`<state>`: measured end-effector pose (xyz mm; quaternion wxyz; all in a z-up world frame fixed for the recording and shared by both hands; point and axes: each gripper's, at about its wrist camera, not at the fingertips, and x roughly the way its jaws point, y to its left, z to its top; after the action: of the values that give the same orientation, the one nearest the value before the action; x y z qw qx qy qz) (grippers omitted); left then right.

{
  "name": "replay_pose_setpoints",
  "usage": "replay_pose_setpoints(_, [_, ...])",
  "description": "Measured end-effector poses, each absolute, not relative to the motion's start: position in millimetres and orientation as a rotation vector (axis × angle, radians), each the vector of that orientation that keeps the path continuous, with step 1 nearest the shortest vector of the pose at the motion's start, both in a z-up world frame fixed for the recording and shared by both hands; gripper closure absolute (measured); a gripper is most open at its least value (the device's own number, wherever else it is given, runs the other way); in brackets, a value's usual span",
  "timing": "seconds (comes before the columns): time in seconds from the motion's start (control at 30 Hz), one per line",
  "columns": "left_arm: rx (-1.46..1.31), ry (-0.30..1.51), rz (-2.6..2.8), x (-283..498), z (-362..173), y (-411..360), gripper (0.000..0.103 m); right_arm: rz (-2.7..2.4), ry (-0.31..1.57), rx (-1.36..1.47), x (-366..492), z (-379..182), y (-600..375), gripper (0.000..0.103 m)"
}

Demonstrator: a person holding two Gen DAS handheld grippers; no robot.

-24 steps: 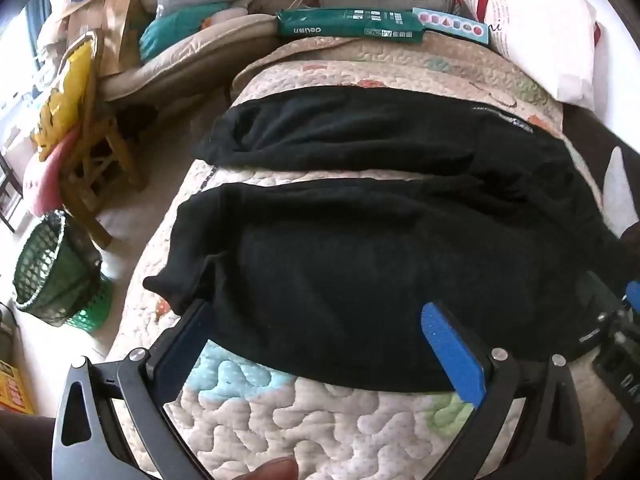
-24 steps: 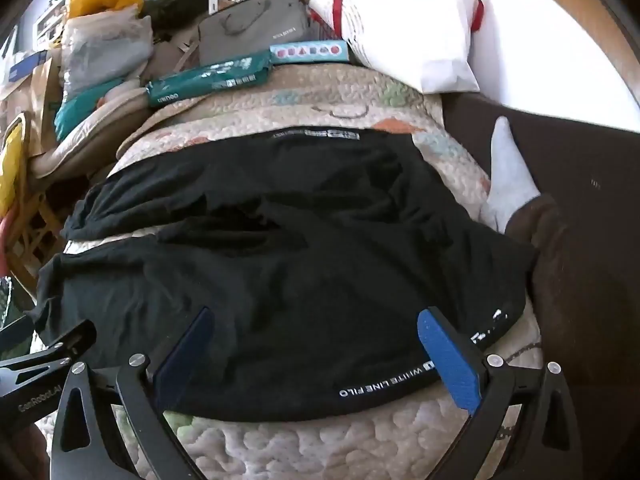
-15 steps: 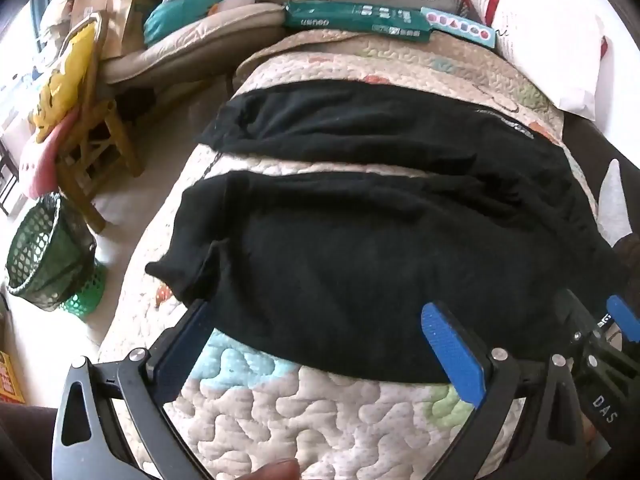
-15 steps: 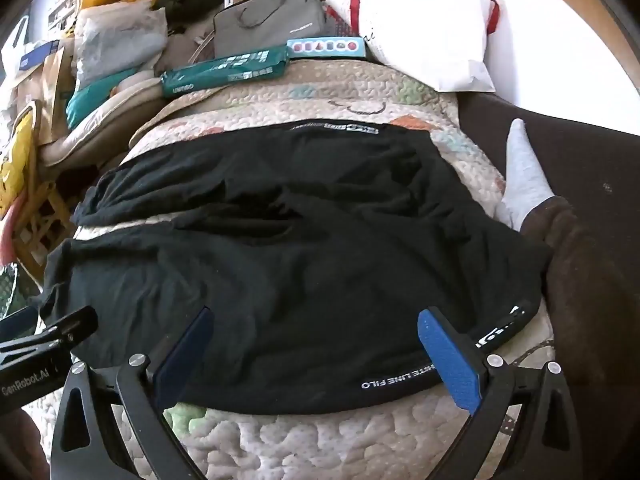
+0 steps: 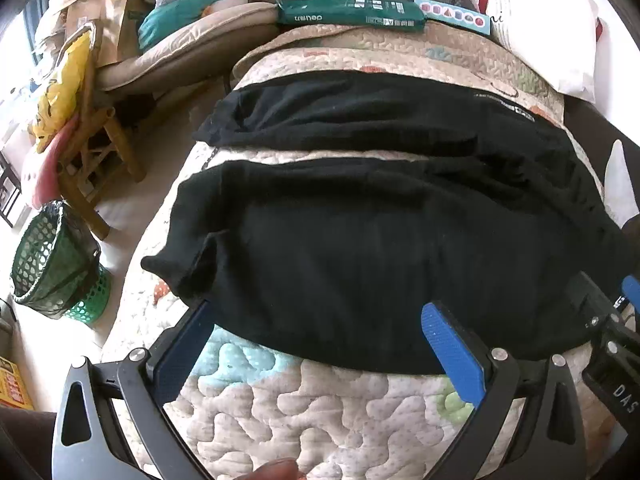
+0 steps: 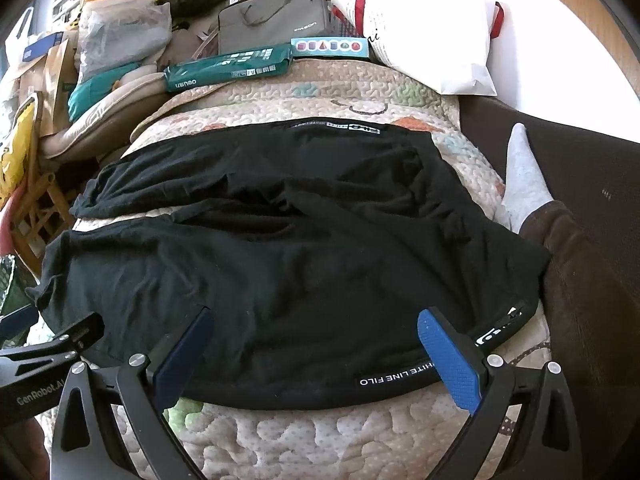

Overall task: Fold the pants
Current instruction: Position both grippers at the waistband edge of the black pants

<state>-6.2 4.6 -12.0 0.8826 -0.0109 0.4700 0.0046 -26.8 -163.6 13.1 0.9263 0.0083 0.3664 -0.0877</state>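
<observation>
Black pants [image 5: 360, 240] lie spread flat on a quilted bedspread [image 5: 320, 412], legs apart and pointing left, waistband to the right. In the right wrist view the pants [image 6: 300, 260] show a lettered waistband [image 6: 396, 376] at the near right. My left gripper [image 5: 320, 332] is open and empty, hovering at the near edge of the near leg, close to its cuff [image 5: 180, 272]. My right gripper [image 6: 316, 344] is open and empty, over the near edge by the waistband. Each gripper shows at the edge of the other's view.
A white pillow [image 6: 424, 24], a green box [image 6: 228, 66] and a grey bag [image 6: 276, 24] lie at the far end of the bed. A wooden stool [image 5: 96, 160] and a green basket [image 5: 52, 264] stand on the floor to the left. A socked foot [image 6: 520, 176] rests at the right.
Both grippers have pulled back slightly and shifted along the near edge of the pants. More quilt shows in front. Both stay open; the pants have not moved.
</observation>
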Motion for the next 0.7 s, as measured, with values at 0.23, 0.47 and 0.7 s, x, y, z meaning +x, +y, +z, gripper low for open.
replay_pose_setpoints(0.23, [-0.036,1.012,0.012,-3,-22,7,0.000,-0.177,0.758,0.012,-26,12,-165,0.000])
replay_pose_setpoints(0.47, [-0.017,1.025,0.023,-2,-31,6,0.000,-0.176,0.773,0.006,-25,8,-163,0.000])
replay_pose_setpoints(0.7, [-0.036,1.012,0.030,-5,-35,7,0.000,-0.178,0.774,0.003,-25,8,-163,0.000])
